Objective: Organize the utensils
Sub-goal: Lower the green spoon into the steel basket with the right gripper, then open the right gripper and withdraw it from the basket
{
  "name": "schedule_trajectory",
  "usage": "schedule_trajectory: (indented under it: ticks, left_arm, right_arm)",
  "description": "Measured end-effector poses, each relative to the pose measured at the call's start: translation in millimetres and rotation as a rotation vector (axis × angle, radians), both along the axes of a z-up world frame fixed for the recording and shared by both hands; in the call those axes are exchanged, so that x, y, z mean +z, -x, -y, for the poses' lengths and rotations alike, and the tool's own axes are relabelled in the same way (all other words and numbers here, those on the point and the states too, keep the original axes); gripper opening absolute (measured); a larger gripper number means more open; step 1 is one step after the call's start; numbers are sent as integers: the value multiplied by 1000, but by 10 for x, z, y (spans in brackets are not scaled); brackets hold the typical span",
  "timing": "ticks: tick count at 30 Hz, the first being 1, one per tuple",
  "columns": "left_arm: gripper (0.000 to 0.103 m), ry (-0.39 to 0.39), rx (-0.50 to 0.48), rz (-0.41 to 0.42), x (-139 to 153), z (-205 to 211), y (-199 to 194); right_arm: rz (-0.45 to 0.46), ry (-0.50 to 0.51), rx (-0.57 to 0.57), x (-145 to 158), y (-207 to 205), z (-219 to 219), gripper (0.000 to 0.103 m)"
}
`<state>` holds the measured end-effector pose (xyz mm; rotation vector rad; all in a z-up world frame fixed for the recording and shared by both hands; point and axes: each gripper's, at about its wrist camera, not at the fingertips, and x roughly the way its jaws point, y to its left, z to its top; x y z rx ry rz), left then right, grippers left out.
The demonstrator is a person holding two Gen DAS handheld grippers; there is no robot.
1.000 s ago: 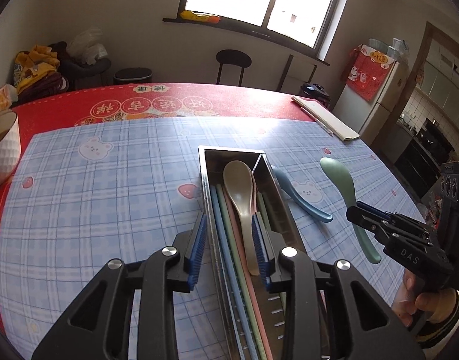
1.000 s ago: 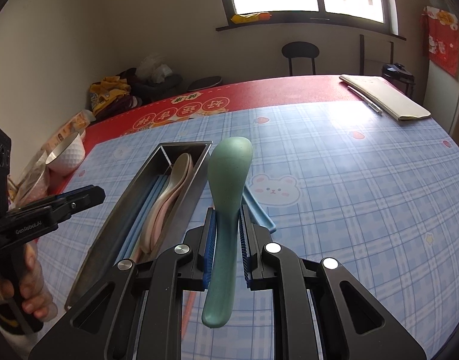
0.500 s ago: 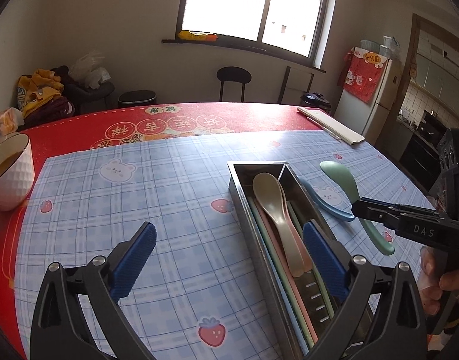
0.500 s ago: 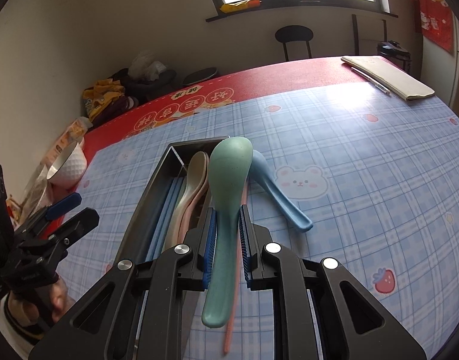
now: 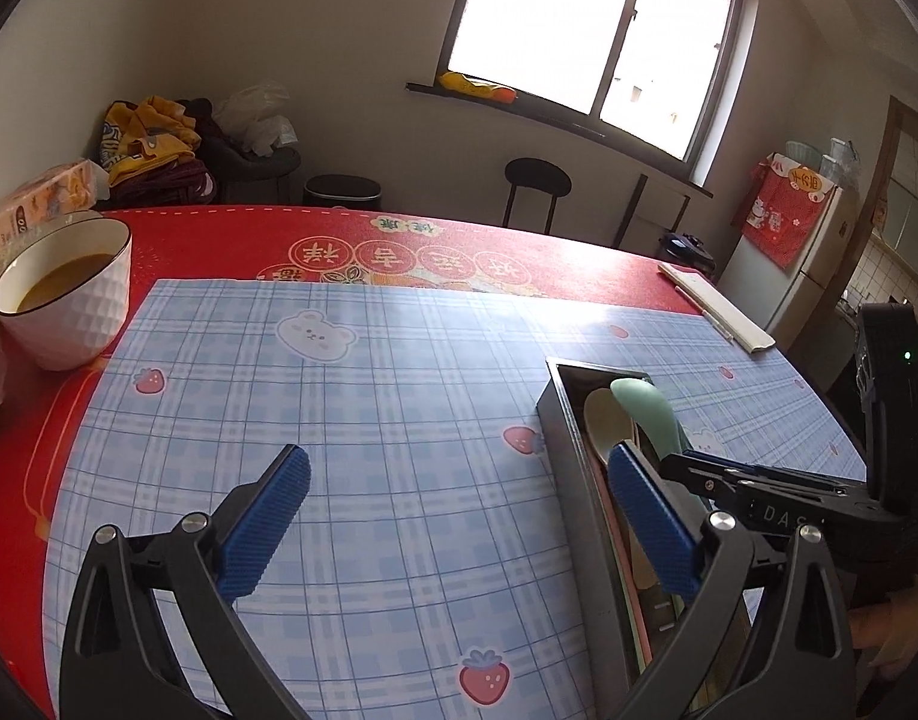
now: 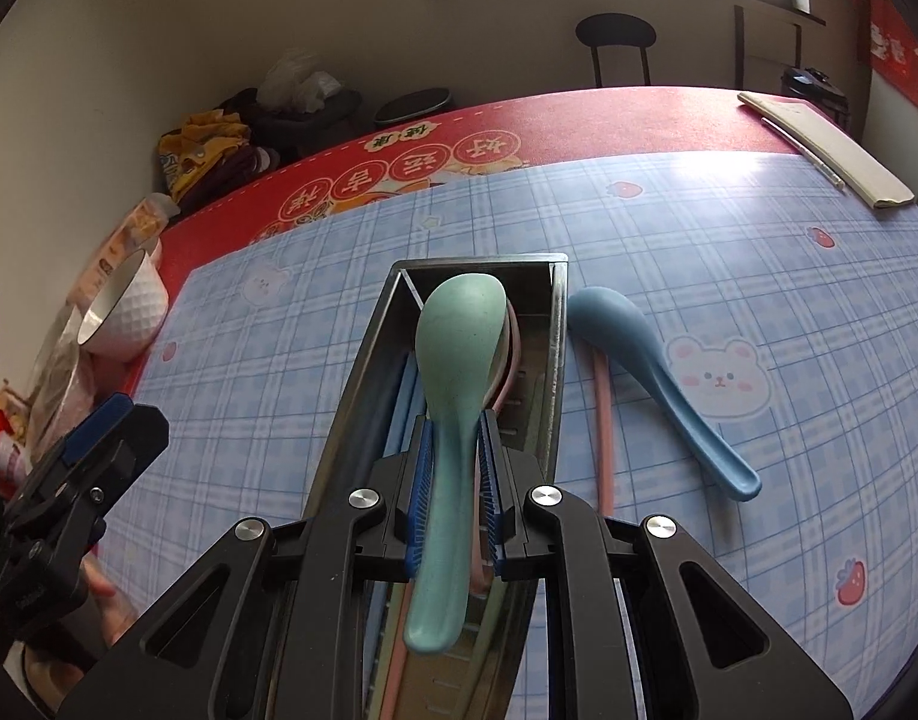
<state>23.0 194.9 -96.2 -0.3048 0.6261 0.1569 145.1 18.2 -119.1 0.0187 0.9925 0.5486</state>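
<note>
My right gripper (image 6: 453, 456) is shut on the handle of a green spoon (image 6: 459, 348) and holds it over the long metal utensil tray (image 6: 363, 384). The tray holds a beige spoon (image 5: 603, 426) and several coloured chopsticks. A blue spoon (image 6: 657, 372) and a pink chopstick (image 6: 603, 426) lie on the mat just right of the tray. My left gripper (image 5: 459, 504) is open and empty, above the mat left of the tray (image 5: 564, 414). The green spoon also shows in the left wrist view (image 5: 645, 408).
A white bowl of brown liquid (image 5: 63, 294) stands at the table's far left edge, with packets beside it. A folded cream cloth with a pen (image 6: 825, 150) lies at the far right. The plaid mat (image 5: 339, 396) covers the red tablecloth.
My left gripper has opened, pulled back and moved left off the tray. My right gripper has carried the green spoon leftward, from beside the tray to over it.
</note>
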Motion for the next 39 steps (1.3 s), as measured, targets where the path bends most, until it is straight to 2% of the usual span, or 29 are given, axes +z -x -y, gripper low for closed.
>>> schedule_trajectory:
  ticks: [4, 16, 29, 34, 39]
  left_arm:
    - [97, 20, 15, 6, 11, -54, 16]
    - [97, 15, -6, 2, 8, 1, -1]
    - [97, 13, -16, 0, -15, 42, -14]
    - [97, 13, -20, -1, -24, 53, -18]
    - [97, 2, -36, -5, -37, 125, -34]
  right_arm:
    - [3, 38, -12, -37, -35, -50, 16]
    - [-36, 51, -11, -110, -107, -111, 17]
    - [4, -22, -1, 77, -17, 31, 17]
    - [43, -51, -23, 169, 18, 220, 18]
    - [131, -41, -58, 248, 72, 467, 18]
